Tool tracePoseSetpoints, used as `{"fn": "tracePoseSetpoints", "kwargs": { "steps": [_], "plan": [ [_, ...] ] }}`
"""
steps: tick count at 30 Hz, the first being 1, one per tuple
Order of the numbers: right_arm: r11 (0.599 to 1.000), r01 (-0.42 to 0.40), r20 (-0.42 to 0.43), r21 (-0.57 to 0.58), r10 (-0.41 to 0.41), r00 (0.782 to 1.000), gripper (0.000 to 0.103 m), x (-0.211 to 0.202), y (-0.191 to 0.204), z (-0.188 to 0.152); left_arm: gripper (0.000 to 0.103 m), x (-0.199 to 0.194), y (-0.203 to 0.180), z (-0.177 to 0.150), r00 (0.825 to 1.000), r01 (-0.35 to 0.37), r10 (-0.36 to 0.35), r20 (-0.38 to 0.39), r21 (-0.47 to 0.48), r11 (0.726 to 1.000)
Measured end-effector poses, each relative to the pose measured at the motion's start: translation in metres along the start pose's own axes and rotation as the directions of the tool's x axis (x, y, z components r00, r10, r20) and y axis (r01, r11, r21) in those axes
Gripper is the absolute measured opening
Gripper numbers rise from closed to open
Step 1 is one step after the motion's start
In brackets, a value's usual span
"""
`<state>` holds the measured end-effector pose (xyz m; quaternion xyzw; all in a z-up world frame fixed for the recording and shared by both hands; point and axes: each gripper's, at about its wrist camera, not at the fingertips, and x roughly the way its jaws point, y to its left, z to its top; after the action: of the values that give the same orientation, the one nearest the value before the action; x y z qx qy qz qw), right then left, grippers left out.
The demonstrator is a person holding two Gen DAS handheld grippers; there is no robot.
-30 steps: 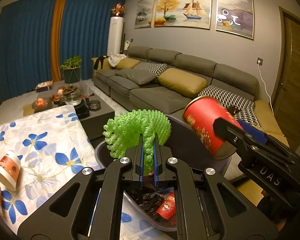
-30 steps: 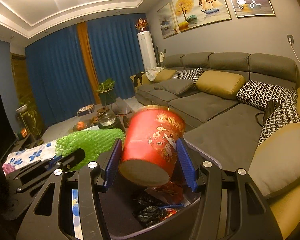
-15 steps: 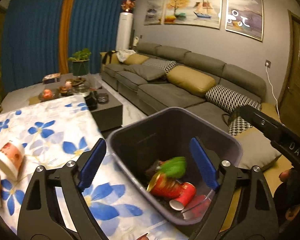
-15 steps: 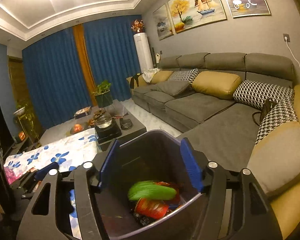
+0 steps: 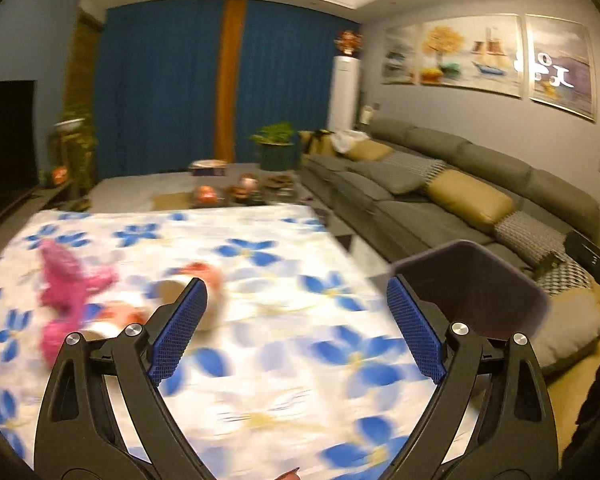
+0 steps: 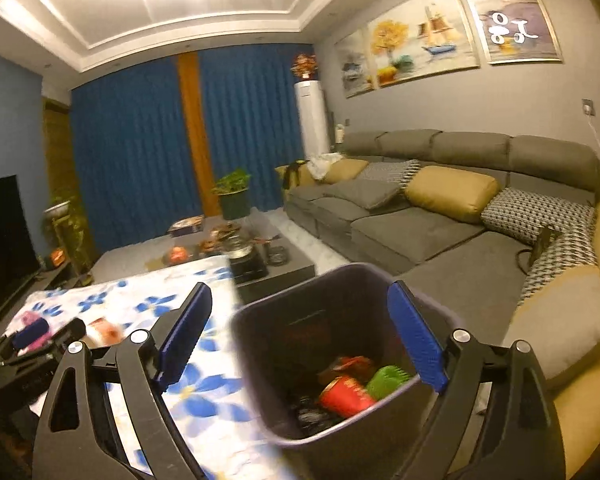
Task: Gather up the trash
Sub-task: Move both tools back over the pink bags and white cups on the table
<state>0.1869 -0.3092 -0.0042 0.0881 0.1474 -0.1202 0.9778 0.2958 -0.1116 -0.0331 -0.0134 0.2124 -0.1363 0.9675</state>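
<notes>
The left gripper (image 5: 296, 328), jaws opening with nothing between them, faces the bench (image 5: 260, 380); the paper cups (image 5: 204, 280) lie ahead and left, axis blurred. The right gripper (image 6: 300, 336), jaws opening and empty, hovers over the bin (image 6: 260, 360), so the left is nearer.

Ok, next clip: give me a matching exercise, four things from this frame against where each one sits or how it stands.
Things:
1. red cup
2. pink item
3. trash bin
4. left hand-held gripper

Places or states:
A. lying on the floral tablecloth, blurred
B. over the table, nothing between its fingers
C. inside the bin, beside a green item
D. at the table's edge, on the sofa side

Pairs: 1-C, 2-A, 3-D, 4-B
</notes>
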Motion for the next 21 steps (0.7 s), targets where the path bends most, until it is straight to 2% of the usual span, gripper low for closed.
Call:
{"fn": "tracePoseSetpoints", "kwargs": {
  "steps": [6,12,16,21],
  "plan": [
    [0.988,-0.137,-0.034,-0.072,0.135,0.99,0.087,0.002,0.077,-0.017,0.09,-0.029,0.08,-0.005,0.986,-0.166,0.167,0.003,-0.039,0.985],
    [0.952,-0.271,-0.137,-0.145,0.252,0.958,0.087,0.016,0.161,-0.048,0.09,-0.053,0.15,-0.02,0.947,-0.321,0.322,0.011,-0.057,0.946],
    [0.923,-0.332,-0.214,-0.196,0.291,0.933,0.084,0.031,0.215,-0.072,0.09,-0.059,0.187,-0.028,0.928,-0.371,0.373,0.004,-0.109,0.922],
    [0.897,-0.369,-0.284,-0.245,0.298,0.912,0.076,0.049,0.254,-0.093,0.09,-0.061,0.227,-0.037,0.913,-0.404,0.409,-0.011,-0.184,0.896]
  ]
}}
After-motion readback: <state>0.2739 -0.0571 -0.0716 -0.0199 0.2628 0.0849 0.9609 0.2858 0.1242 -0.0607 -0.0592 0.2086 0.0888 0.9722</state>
